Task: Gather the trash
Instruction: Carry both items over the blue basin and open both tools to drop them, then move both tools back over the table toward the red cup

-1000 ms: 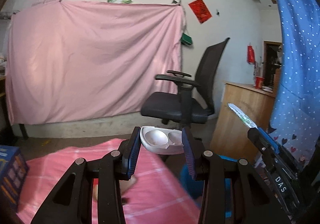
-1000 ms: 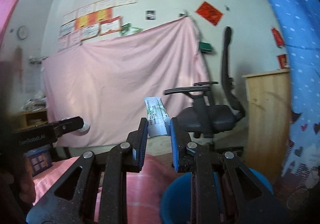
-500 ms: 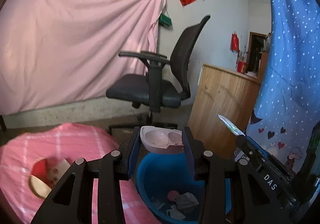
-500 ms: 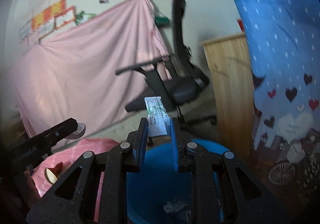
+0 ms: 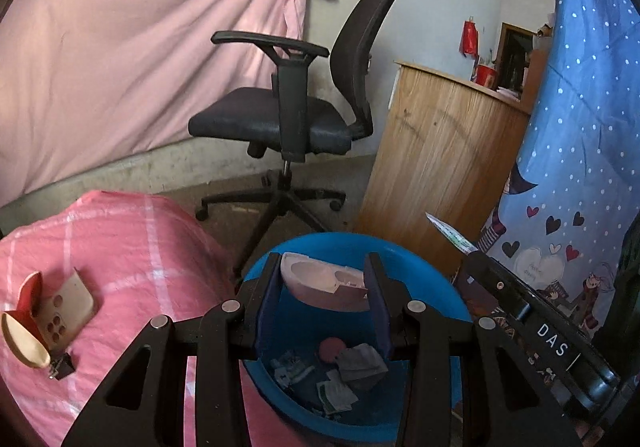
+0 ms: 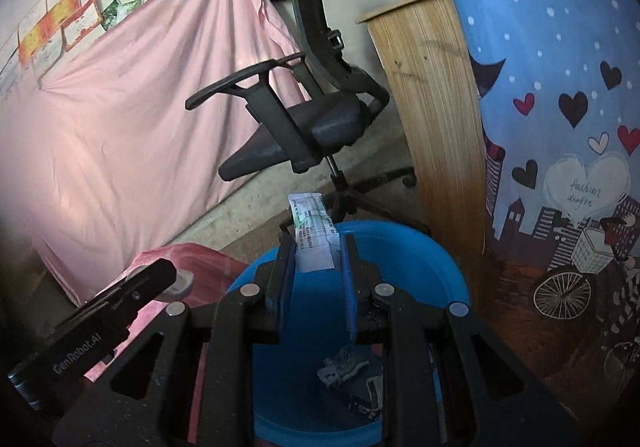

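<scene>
- Both grippers have swung across and down since the earlier frames, from facing the pink sheet on the wall to hanging over a blue bucket (image 5: 420,259), which now fills the lower part of each view.
- Left gripper (image 5: 322,289): its two blue-padded jaws are clamped on a white moulded plastic tray (image 5: 320,281), held just above the bucket's opening, near the far rim.
- Right gripper (image 6: 316,267): its jaws are clamped on a white printed sachet (image 6: 312,231), which sticks up past the fingertips, over the bucket's far rim.
- Inside the bucket, on its floor, lie crumpled wrappers (image 5: 360,363) and other small scraps, well below both held pieces.
- Left of the bucket, a table with a pink checked cloth (image 5: 132,239) holds a red and cream cardboard piece (image 5: 44,315), apparently trash not yet collected.
- Behind the bucket stand a black office chair (image 5: 304,87) and a wooden cabinet (image 5: 440,151); a blue patterned curtain (image 5: 580,127) hangs to the bucket's right.
- Judged step: the carry looks finished and the drop is in hand.
- Next move, as a judgement: open each pair of jaws while they stay inside the bucket's rim, so tray and sachet fall in. The sachet sits close to the far rim and may need drawing nearer first.
</scene>
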The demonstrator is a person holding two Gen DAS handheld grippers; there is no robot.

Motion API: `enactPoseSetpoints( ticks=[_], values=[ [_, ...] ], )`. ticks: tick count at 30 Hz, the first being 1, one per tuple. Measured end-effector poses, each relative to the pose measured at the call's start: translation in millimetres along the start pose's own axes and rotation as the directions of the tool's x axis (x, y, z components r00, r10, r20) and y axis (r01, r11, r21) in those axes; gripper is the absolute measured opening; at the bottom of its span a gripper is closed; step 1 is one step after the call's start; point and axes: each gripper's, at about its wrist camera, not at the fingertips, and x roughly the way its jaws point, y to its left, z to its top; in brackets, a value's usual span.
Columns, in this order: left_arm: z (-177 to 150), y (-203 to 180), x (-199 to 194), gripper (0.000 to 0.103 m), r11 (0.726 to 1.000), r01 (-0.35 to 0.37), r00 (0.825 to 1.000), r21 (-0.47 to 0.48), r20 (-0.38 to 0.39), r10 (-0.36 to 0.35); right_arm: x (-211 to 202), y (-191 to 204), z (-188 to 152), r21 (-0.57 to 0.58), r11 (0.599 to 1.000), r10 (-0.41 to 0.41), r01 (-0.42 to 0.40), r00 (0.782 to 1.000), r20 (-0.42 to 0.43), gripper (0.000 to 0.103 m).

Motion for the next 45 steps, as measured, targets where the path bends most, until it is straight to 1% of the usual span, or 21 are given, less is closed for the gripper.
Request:
enactPoseSetpoints(
  ticks=[6, 10, 19, 24, 29, 36, 39, 40, 41, 43, 45],
  values=[
    [-3.1, -0.3, 6.3, 0.037, 1.000, -0.001, 0.999, -0.004, -0.033, 0.001, 6.9, 0.1, -0.5, -0.003, 1.000, 0.001, -0.002, 0.999, -0.034, 0.050],
    [-4.5, 3.4, 7.1, 0.043, 1.000, 0.001, 0.999, -0.020, -0.047, -0.002, 10.6, 0.8, 0.8, -0.006, 1.000, 0.002, -0.002, 0.999, -0.044, 0.051],
    [-3.4, 11.6, -1.0, 0.044, 0.999, -0.011, 1.000, -0.047, -0.024, 0.010, 12.1, -0.6, 0.8, -0.013, 1.000, 0.004, -0.004, 0.999, -0.037, 0.051],
    [-0.9, 13.6, -9.5, 0.044, 0.999, -0.021, 1.000, -0.047, -0.006, 0.020, 9.1, 4.2, 1.6, -0.026, 1.000, 0.008, -0.009, 1.000, -0.026, 0.051],
    [2.3, 19.9, -24.0, 0.044, 0.998, -0.034, 0.999, -0.051, 0.026, 0.035, 1.0, 15.5, 3.8, -0.053, 0.998, 0.033, -0.032, 0.999, 0.016, 0.051],
    [7.9, 36.9, -55.2, 0.044, 0.995, -0.071, 0.992, -0.063, 0.100, 0.077, -9.9, 39.6, 4.1, -0.101, 0.992, 0.082, -0.075, 0.994, 0.075, 0.052],
    [7.4, 47.2, -70.2, 0.044, 0.993, -0.093, 0.986, -0.074, 0.131, 0.102, -14.7, 54.1, 4.6, -0.136, 0.986, 0.105, -0.091, 0.989, 0.103, 0.056],
    [7.6, 50.6, -74.5, 0.046, 0.992, -0.101, 0.984, -0.079, 0.138, 0.111, -16.8, 60.3, 3.9, -0.154, 0.983, 0.115, -0.097, 0.987, 0.116, 0.059],
    [7.7, 53.9, -78.5, 0.050, 0.991, -0.107, 0.982, -0.085, 0.146, 0.119, -18.2, 65.3, 3.4, -0.166, 0.981, 0.124, -0.102, 0.985, 0.124, 0.060],
    [7.2, 62.9, -89.5, 0.055, 0.987, -0.123, 0.976, -0.105, 0.169, 0.139, -20.3, 73.9, 2.8, -0.185, 0.976, 0.140, -0.114, 0.981, 0.135, 0.066],
    [6.2, 73.0, -100.8, 0.056, 0.982, -0.142, 0.968, -0.121, 0.189, 0.163, -22.7, 82.5, 1.6, -0.203, 0.971, 0.159, -0.127, 0.976, 0.149, 0.069]
  ],
)
